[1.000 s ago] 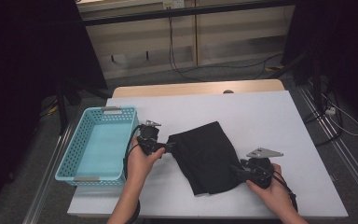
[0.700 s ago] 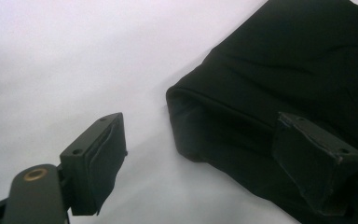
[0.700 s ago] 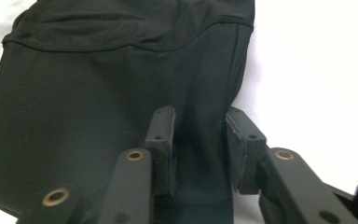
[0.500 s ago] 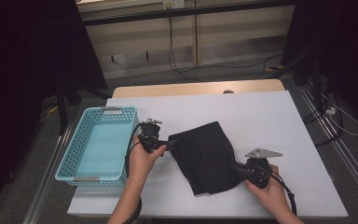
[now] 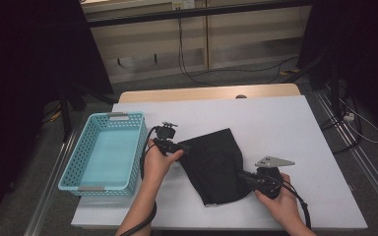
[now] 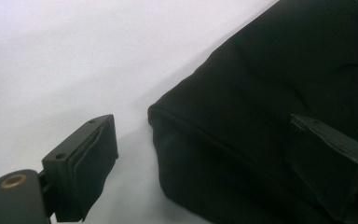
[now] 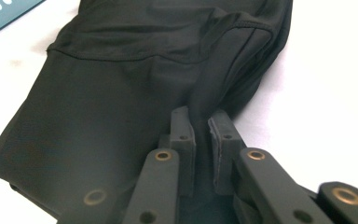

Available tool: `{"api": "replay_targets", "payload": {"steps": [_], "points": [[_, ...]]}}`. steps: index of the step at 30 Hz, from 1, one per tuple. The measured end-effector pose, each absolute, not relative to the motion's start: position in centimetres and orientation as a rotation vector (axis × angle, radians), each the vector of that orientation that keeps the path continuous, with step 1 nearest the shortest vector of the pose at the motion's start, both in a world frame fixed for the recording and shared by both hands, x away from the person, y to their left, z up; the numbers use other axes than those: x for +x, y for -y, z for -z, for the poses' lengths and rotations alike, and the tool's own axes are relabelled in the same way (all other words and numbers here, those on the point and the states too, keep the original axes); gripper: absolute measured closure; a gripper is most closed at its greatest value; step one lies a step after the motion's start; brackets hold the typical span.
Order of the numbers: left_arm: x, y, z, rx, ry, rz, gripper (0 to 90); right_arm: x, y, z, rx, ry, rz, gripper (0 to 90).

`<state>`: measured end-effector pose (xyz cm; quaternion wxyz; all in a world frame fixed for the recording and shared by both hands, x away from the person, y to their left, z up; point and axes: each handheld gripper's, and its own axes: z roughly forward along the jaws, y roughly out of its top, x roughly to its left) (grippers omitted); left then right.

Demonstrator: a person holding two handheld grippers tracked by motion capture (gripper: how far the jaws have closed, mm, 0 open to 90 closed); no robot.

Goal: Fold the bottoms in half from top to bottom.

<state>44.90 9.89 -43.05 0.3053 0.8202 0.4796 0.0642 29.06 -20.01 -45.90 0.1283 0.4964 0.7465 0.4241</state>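
A folded black garment (image 5: 215, 164) is seen lying near the middle of a white table (image 5: 295, 128), just right of a light-blue perforated basket (image 5: 103, 152), as a folding or tidying step appears to be under way. The right gripper (image 7: 200, 122) is shown clamped on a pinched ridge of the cloth at its near right edge, its jaws having just closed on the fabric, which is drawn up into a narrow tented crease between the pads. The left gripper (image 6: 205, 154) is held at the garment's far left corner with its jaws spread wide and lately opened further; one jaw stands over bare tabletop and the other over the cloth, and nothing is pressed between them. The step in hand is judged to be the taking of a second hold: the corner hem must be brought between the open jaws and gripped before the piece can be lifted, folded again or carried to the basket. The fabric is seen to be thin, matte and limp, with stitched hems and soft stacked layers likely to slip apart if only the top ply is caught. The basket is rigid plastic, rectangular, with grey handle tabs.
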Motion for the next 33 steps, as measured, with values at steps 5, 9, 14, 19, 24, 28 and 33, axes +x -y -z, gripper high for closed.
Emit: {"api": "replay_targets", "payload": {"steps": [5,9,14,19,24,28,33], "points": [[45.5,-9.5,44.0,2.192,-1.335,-0.155,14.1,29.0,20.2,45.7,1.422,-2.170,-1.220,82.4],[45.3,-9.0,43.7,2.250,-1.345,-0.194,24.1,28.8,20.3,45.5,1.408,-2.167,-1.213,82.4],[45.0,-8.3,43.2,2.299,-1.347,-0.170,44.2,28.8,20.1,45.5,1.404,-2.167,-1.215,82.4],[45.2,-7.5,42.9,2.312,-1.358,-0.047,77.7,28.7,20.0,45.5,1.400,-2.166,-1.208,82.5],[46.1,-7.1,42.0,2.384,-1.386,0.018,80.5,28.6,19.9,45.1,1.375,-2.153,-1.200,82.7],[46.7,-7.3,40.6,2.434,-1.420,0.059,81.4,28.4,19.6,44.6,1.323,-2.129,-1.196,82.9],[47.3,-7.3,38.8,2.502,-1.419,0.081,81.5,28.3,19.1,43.9,1.287,-2.128,-1.215,82.9]]}}
